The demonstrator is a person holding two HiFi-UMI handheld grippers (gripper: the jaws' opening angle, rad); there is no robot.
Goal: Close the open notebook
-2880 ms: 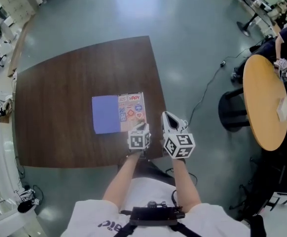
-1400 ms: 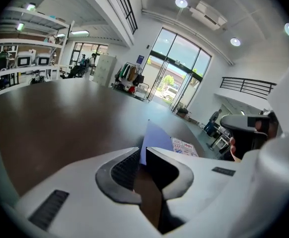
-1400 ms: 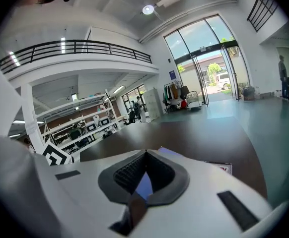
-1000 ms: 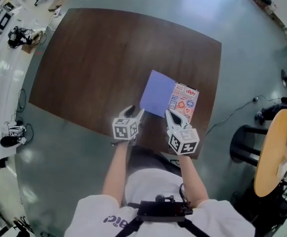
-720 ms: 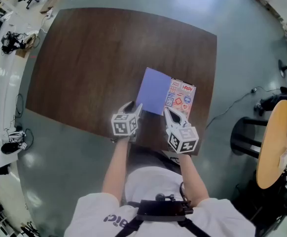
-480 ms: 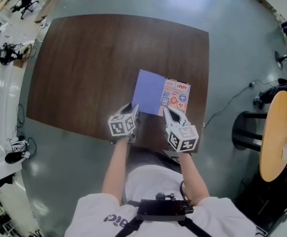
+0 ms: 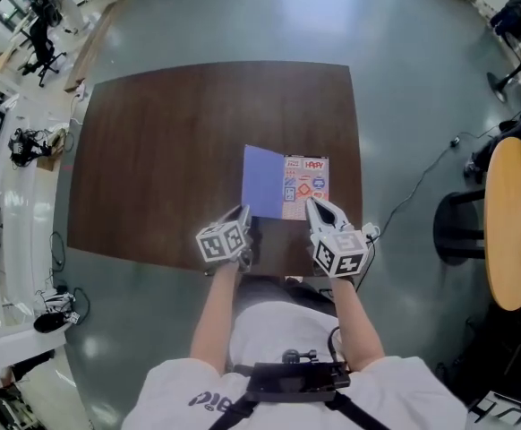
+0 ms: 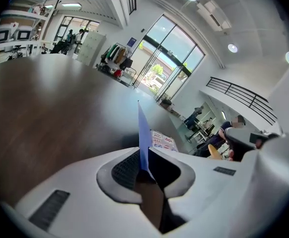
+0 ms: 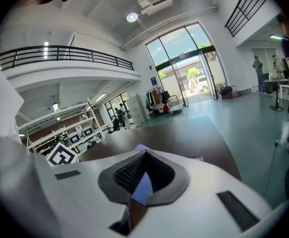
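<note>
Notebook [image 7: 303, 189]: half open, near front edge of table [image 7: 162, 141].
Left gripper [image 7: 245, 213]: jaws just closed, pinching purple cover [image 7: 262, 183], which stands upright.
Right gripper [image 7: 314, 206]: jaws together, empty, at notebook's near edge.

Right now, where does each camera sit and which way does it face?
Head view: on the person's head, facing steeply down at the table and notebook; forearms, torso, left gripper and right gripper show.
Left gripper view: on the left gripper, looking along its jaws, which have just been closing on the raised blue cover.
Right gripper view: on the right gripper, facing across the table towards glass doors; its jaws meet.
Shared: all show the blue cover.
</note>
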